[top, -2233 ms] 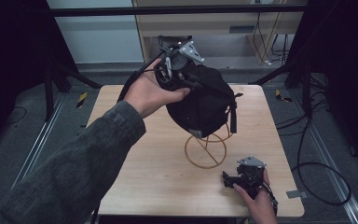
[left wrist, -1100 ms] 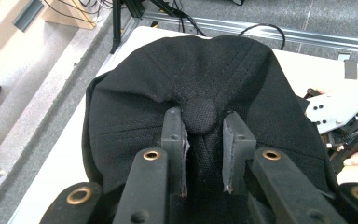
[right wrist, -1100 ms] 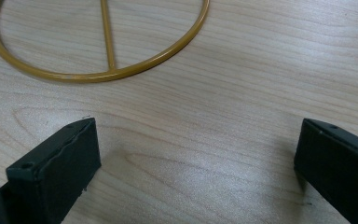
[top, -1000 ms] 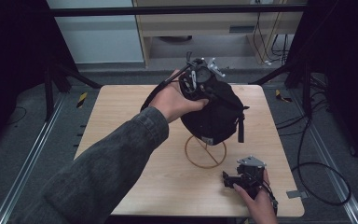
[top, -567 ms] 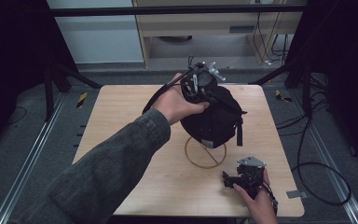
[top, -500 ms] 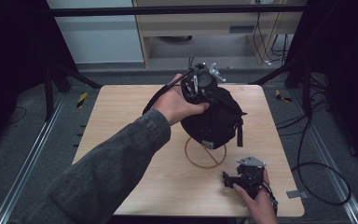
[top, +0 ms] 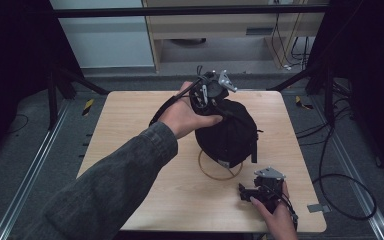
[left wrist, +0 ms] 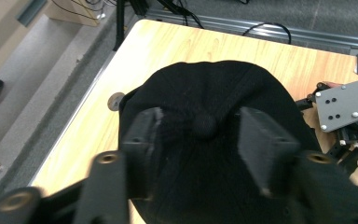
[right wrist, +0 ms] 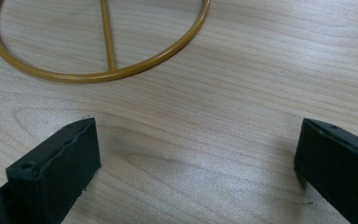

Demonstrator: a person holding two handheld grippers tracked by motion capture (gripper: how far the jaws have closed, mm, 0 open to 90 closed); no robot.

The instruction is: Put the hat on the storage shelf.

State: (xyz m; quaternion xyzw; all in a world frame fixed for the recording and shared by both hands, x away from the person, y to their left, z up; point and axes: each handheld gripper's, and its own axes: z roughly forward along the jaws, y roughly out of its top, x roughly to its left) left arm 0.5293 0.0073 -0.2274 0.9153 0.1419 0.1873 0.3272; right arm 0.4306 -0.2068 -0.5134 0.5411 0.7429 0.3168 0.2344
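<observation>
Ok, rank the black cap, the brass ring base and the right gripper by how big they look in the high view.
1. black cap, clearly largest.
2. brass ring base and right gripper: too close to rank, since the cap hides part of the ring and the gripper sits nearer the camera.

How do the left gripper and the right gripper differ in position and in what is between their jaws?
The left gripper is raised above the black cap, its jaws just opened on either side of the cap's top button; the right gripper sits low on the table near its front edge. The right gripper's jaws stand wider apart, with bare wood between them. Both are open.
</observation>
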